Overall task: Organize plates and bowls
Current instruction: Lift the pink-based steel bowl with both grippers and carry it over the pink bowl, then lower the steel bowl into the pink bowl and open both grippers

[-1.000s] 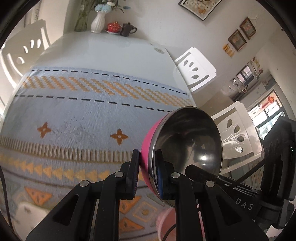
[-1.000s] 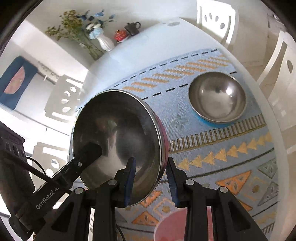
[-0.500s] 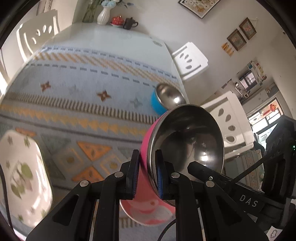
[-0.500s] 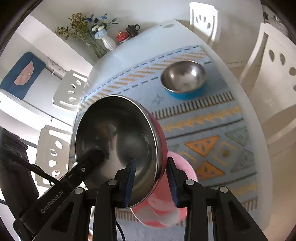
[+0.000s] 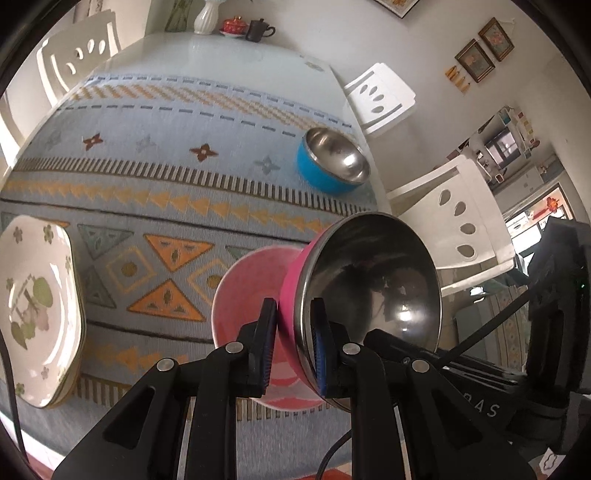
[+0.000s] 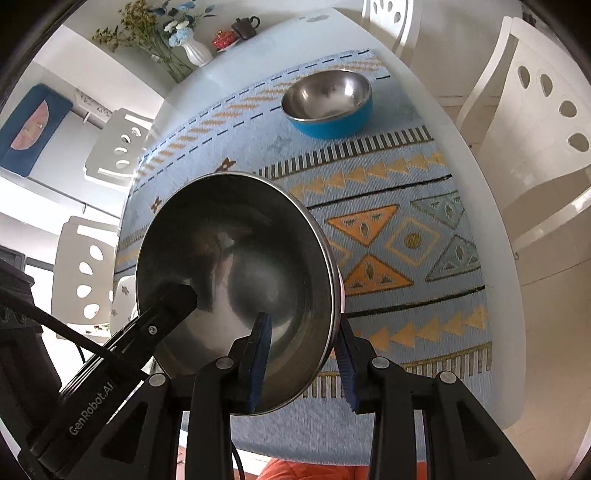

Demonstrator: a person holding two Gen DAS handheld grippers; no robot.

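The left gripper (image 5: pixel 293 345) has its jaws nearly closed, pinching the rim of the pink steel-lined bowl (image 5: pixel 373 280), one pad on the pink outer wall and one inside; the right gripper (image 6: pixel 303 360) grips the opposite rim of the same bowl (image 6: pixel 236 273) with jaws a little wider, one pad inside and one outside; the bowl hangs tilted above the patterned cloth (image 5: pixel 177 192) on the white surface (image 5: pixel 240 55), over a pink bowl (image 5: pixel 251 291) that rests on the cloth; a blue steel-lined bowl (image 5: pixel 332 162) sits near the cloth's far right edge; a floral plate (image 5: pixel 33 310) lies at the left; a white vase (image 5: pixel 206 16), a red lidded cup (image 5: pixel 233 26) and a dark mug (image 5: pixel 258 30) stand at the far end.
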